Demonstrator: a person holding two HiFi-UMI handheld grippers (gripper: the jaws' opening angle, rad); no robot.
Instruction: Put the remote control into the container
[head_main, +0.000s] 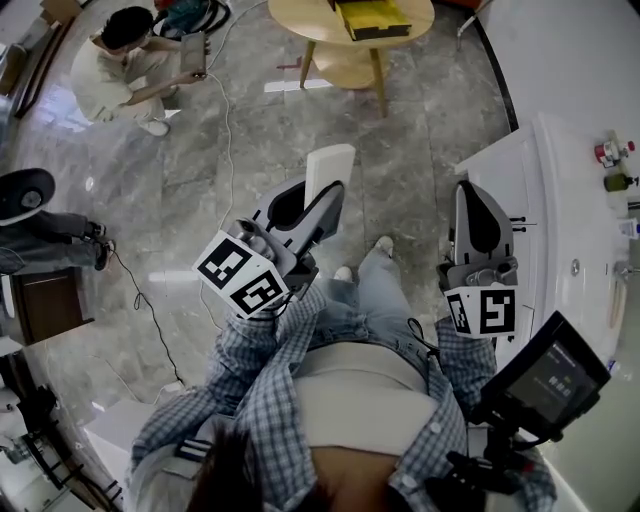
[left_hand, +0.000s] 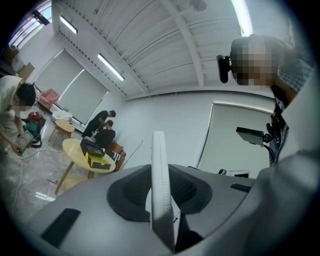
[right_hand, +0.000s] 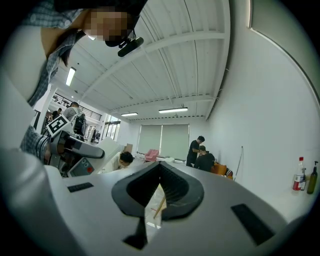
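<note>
The white remote control (head_main: 329, 166) stands on edge between the jaws of my left gripper (head_main: 318, 200), which is shut on it and held level over the marble floor. In the left gripper view the remote (left_hand: 159, 172) rises as a thin white slab out of the left gripper (left_hand: 161, 200). My right gripper (head_main: 476, 200) is held level beside a white counter, shut with nothing between its jaws. The right gripper view shows those jaws (right_hand: 159, 175) pressed together. No container can be told apart in these views.
A white counter (head_main: 560, 190) with bottles (head_main: 610, 152) runs along the right. A round yellow table (head_main: 350, 30) carrying a yellow and black box (head_main: 372, 18) stands ahead. A person (head_main: 130, 60) crouches at the far left. Cables (head_main: 225, 130) trail across the floor.
</note>
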